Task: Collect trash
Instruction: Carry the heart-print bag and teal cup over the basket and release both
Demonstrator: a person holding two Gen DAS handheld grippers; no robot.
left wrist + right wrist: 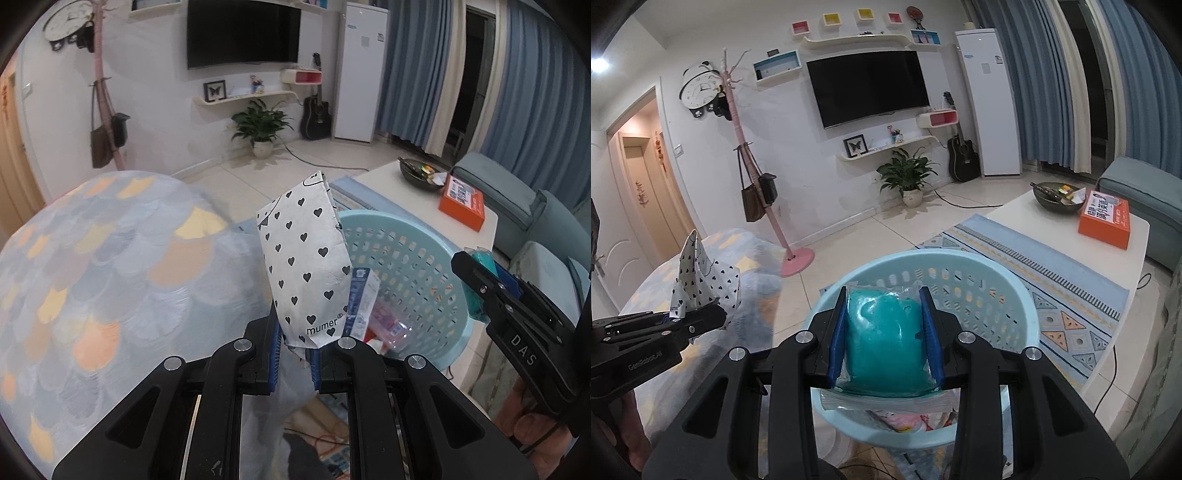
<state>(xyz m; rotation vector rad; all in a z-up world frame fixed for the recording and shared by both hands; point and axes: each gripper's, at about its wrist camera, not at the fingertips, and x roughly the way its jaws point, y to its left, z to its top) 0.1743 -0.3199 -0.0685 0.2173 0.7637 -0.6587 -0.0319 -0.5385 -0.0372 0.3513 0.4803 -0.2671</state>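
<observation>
Our left gripper [297, 363] is clamped on the bottom edge of a white paper wrapper printed with black hearts [308, 258], which stands up from the blue pads and leans a little to the right, its top reaching over the near rim of the light blue perforated basket [417, 258]. From the right wrist view we see that same wrapper [701, 280] sticking up crumpled at the left, well apart from the basket [979, 291] and in front of the scale-patterned cushion [753, 266]. Our right gripper [886, 332] grips a clear plastic pouch filled with teal material [886, 332], the 2 blue pads pressing its left and right sides; the pouch sits over the basket's opening, with its clear sealed edge hanging below the pads. In the left wrist view that gripper [476, 267] comes in from the right, its tip just beside the basket's right rim, with a bit of teal showing at the tip. Inside the basket we can make out a white and blue carton [364, 295] and some pink and clear packaging [388, 325] at the bottom. Beyond the basket stands a white low table [1071, 236] with an orange box [1106, 218] and a dark bowl [1058, 199] on it, over a patterned rug [1015, 254].
</observation>
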